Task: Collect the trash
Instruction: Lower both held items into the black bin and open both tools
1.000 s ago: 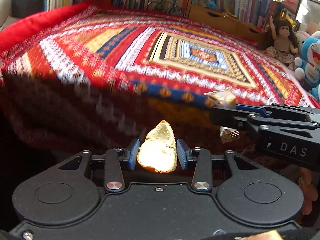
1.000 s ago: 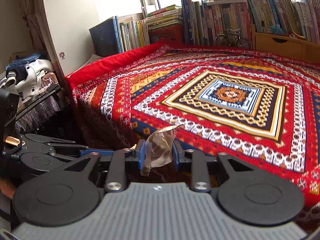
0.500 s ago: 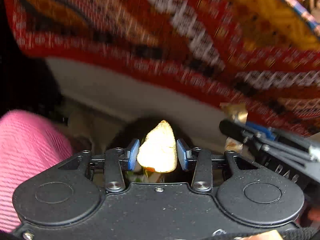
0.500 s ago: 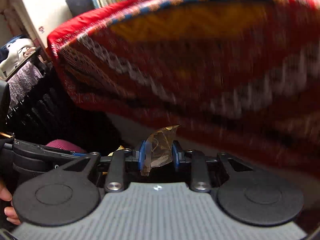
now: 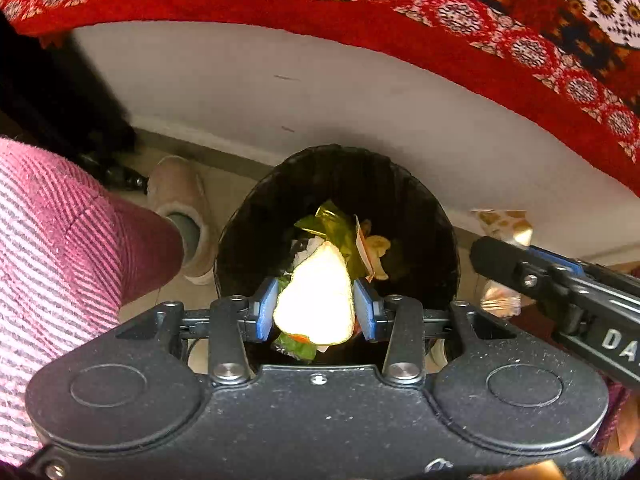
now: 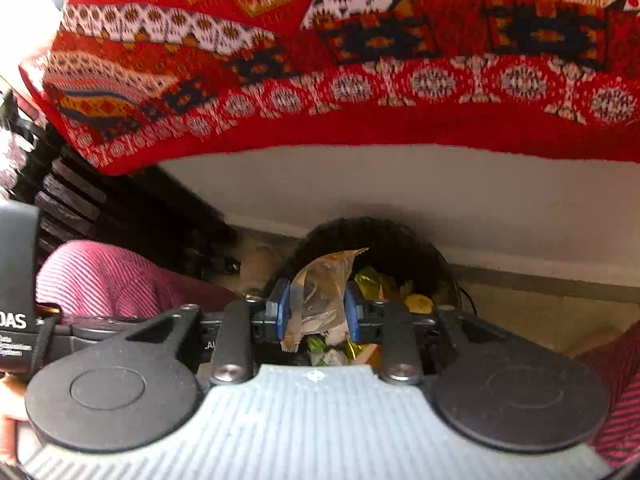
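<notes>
My left gripper (image 5: 316, 312) is shut on a pale yellow wrapper (image 5: 316, 300) and hangs right over the mouth of a black bin (image 5: 420, 208) on the floor. Inside the bin lie gold foil (image 5: 328, 220), green scraps and other trash. My right gripper (image 6: 315, 310) is shut on a clear crinkled wrapper (image 6: 320, 288) above the near rim of the same bin (image 6: 384, 236). In the left wrist view the right gripper's arm (image 5: 560, 280) reaches in from the right with its wrapper (image 5: 504, 224) beside the bin.
A red patterned bedspread (image 5: 440, 8) hangs over the white bed side (image 5: 280, 92) just behind the bin. A person's leg in pink striped trousers (image 5: 60, 248) and a beige slipper (image 5: 184, 200) stand left of the bin. Dark slatted furniture (image 6: 100, 208) is at far left.
Both grippers have dropped from bed height and tipped down, from facing the bedspread to hanging over the bin. Each still holds its wrapper.
</notes>
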`<move>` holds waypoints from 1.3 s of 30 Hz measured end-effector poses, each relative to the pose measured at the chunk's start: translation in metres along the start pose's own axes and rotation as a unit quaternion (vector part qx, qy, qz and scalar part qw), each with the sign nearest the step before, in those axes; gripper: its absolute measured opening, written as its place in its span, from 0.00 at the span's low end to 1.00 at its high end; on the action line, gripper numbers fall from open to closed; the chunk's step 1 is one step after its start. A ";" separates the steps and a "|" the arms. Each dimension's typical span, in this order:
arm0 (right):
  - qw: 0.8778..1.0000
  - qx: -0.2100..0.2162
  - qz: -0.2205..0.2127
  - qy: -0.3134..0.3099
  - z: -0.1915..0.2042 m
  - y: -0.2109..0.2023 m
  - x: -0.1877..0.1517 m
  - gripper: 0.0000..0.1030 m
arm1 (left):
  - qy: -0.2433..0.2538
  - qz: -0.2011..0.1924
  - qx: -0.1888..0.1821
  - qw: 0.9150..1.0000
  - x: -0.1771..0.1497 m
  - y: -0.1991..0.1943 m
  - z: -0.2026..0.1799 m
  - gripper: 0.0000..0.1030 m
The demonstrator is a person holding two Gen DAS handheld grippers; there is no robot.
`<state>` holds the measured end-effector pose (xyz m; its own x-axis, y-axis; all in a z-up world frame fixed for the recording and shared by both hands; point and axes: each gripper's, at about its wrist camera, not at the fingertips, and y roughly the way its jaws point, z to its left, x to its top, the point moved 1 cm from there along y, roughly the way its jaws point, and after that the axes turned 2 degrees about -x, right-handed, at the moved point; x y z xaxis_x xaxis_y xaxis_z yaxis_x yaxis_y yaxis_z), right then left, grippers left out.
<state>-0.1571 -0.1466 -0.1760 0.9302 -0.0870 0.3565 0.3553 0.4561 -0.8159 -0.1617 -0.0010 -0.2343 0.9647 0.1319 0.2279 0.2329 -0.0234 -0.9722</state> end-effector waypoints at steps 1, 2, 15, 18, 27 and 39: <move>1.000 0.000 0.003 -0.002 0.001 0.001 0.002 0.33 | 0.002 -0.001 0.000 1.000 0.000 0.001 -0.001 0.38; 1.000 0.001 0.004 -0.005 0.002 0.002 0.002 0.33 | 0.004 -0.002 0.001 1.000 0.000 0.001 -0.002 0.38; 1.000 -0.001 0.015 -0.013 0.012 0.014 0.002 0.36 | 0.000 0.008 0.006 1.000 0.006 0.008 -0.001 0.38; 1.000 -0.001 0.016 -0.015 0.012 0.015 0.002 0.36 | 0.003 0.008 0.007 1.000 0.005 0.008 -0.001 0.38; 1.000 -0.001 0.016 -0.018 0.013 0.015 0.001 0.45 | 0.001 0.012 0.009 1.000 0.006 0.009 -0.002 0.41; 1.000 -0.008 0.018 -0.018 0.012 0.016 0.004 0.59 | -0.013 0.024 0.012 1.000 0.009 0.012 0.002 0.48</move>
<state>-0.1493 -0.1292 -0.1822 0.9386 -0.0389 0.3428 0.3235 0.4443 -0.8355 -0.1509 0.0019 -0.2438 0.9710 0.1576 0.1800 0.1832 -0.0059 -0.9831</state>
